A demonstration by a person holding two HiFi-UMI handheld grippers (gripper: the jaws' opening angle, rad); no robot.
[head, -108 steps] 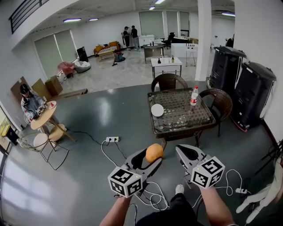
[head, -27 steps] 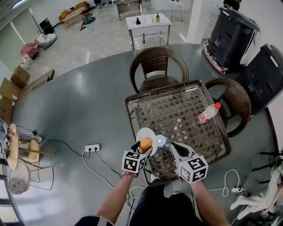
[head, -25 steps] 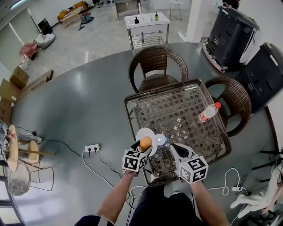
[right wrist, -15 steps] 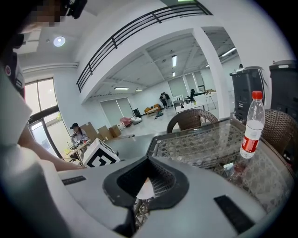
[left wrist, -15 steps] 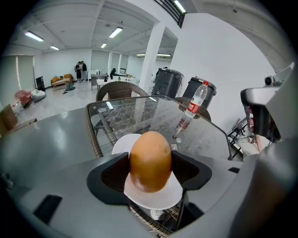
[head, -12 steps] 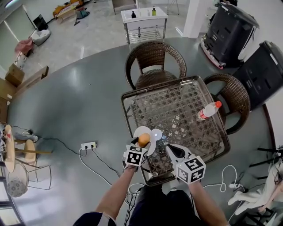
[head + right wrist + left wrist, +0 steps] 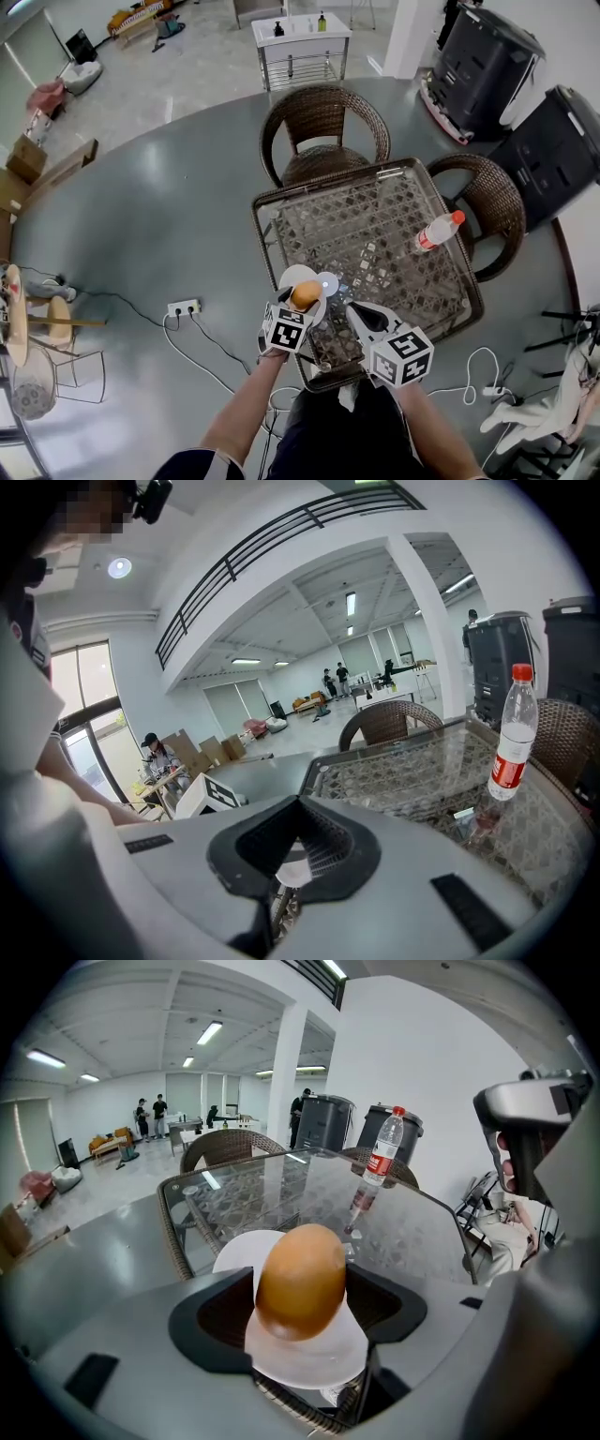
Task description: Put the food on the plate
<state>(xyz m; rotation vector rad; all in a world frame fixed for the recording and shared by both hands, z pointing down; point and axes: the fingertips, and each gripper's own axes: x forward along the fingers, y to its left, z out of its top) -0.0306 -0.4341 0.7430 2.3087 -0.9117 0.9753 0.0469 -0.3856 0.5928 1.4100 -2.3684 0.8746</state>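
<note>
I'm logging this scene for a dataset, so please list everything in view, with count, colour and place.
food: one, orange-brown, in the left tongs, by the plate
plate: one, white, table's near left corner
table: one, glass top, brown wicker frame
bottle: one, clear, red cap, table's right side
chairs: two, brown wicker, at the table's far and right sides
large bins: two, black, far right
power strip: one, white, floor at left
left tongs: closed on the food
right tongs: closed, empty, right of the plate
</note>
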